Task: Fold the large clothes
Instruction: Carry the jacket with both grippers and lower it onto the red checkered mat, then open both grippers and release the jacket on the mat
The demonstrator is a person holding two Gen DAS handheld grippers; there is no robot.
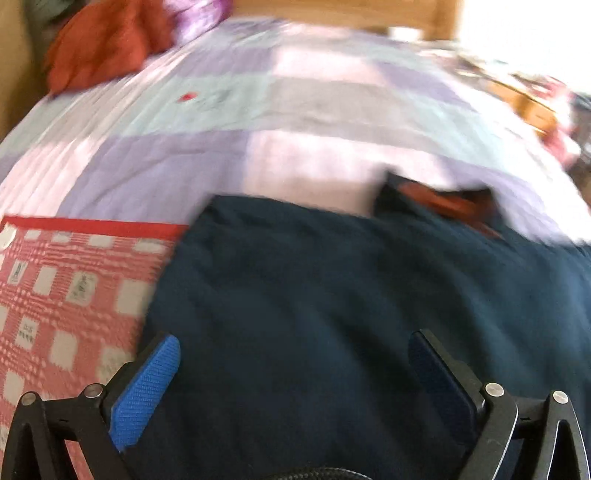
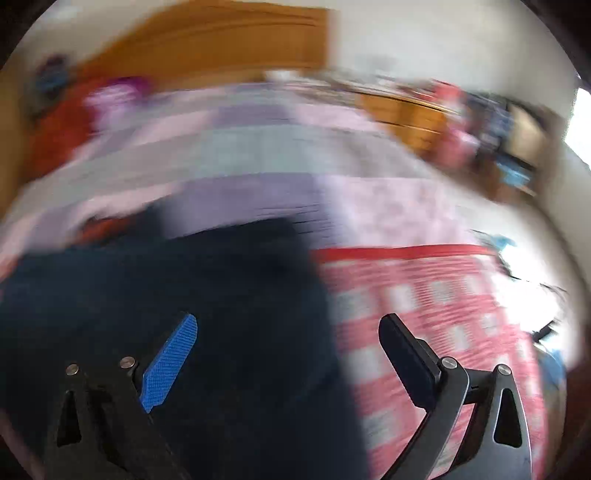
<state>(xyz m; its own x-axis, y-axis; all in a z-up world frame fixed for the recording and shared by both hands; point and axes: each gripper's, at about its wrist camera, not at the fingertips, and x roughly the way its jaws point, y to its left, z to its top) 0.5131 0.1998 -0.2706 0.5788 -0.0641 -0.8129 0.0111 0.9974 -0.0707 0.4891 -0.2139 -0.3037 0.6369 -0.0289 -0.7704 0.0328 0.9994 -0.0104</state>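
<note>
A large dark navy garment lies spread on the bed, with an orange-brown patch at its far edge. My left gripper is open and empty, its fingers spread just above the garment near its left edge. In the right wrist view the same navy garment fills the lower left. My right gripper is open and empty over the garment's right edge, one finger above the red checked cloth. Both views are blurred by motion.
A red and white checked cloth lies under the garment on a pastel patchwork quilt. A rust-red garment and a purple item sit at the far left by the wooden headboard. Cluttered wooden furniture stands at the right.
</note>
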